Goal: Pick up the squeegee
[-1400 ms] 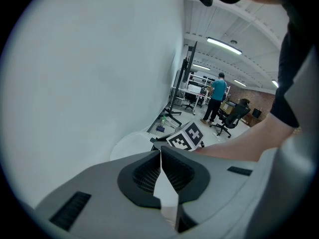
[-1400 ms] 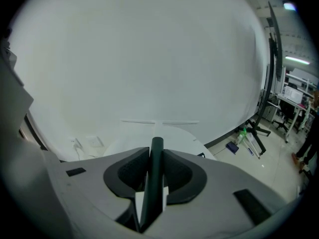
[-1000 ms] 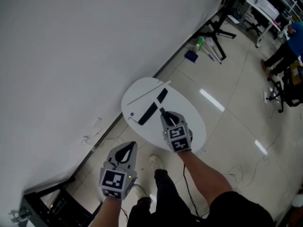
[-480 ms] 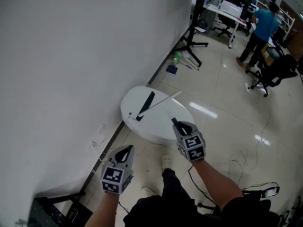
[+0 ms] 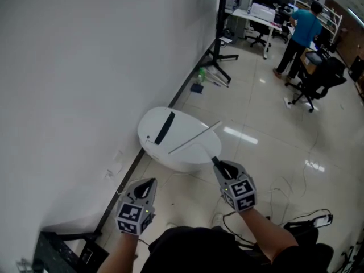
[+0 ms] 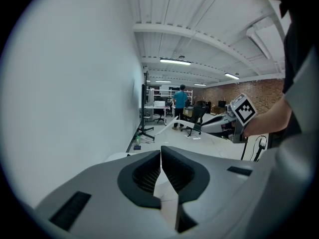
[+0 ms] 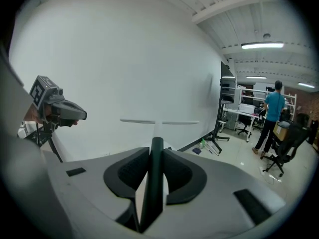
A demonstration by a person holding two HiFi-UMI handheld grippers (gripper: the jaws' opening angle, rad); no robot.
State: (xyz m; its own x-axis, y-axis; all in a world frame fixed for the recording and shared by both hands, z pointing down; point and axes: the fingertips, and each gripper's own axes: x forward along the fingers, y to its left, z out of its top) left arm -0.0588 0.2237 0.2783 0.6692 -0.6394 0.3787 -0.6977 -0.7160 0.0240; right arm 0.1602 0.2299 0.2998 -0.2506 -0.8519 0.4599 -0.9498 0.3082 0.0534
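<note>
The right gripper point(image 5: 218, 164) is squeezed tight on the handle of the squeegee point(image 5: 196, 136), lifted above the round table point(image 5: 185, 121). The left gripper point(image 5: 149, 183) is closed with nothing inside. Best grip firmly and steer the blade away from the wall point(image 5: 85, 67)

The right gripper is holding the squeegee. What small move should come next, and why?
Probably keep the right gripper shut and raise it a little. Its jaws clamp the dark handle of the squeegee, but in the head view the white blade shows over the round table edge, so clearance is uncertain.
</note>
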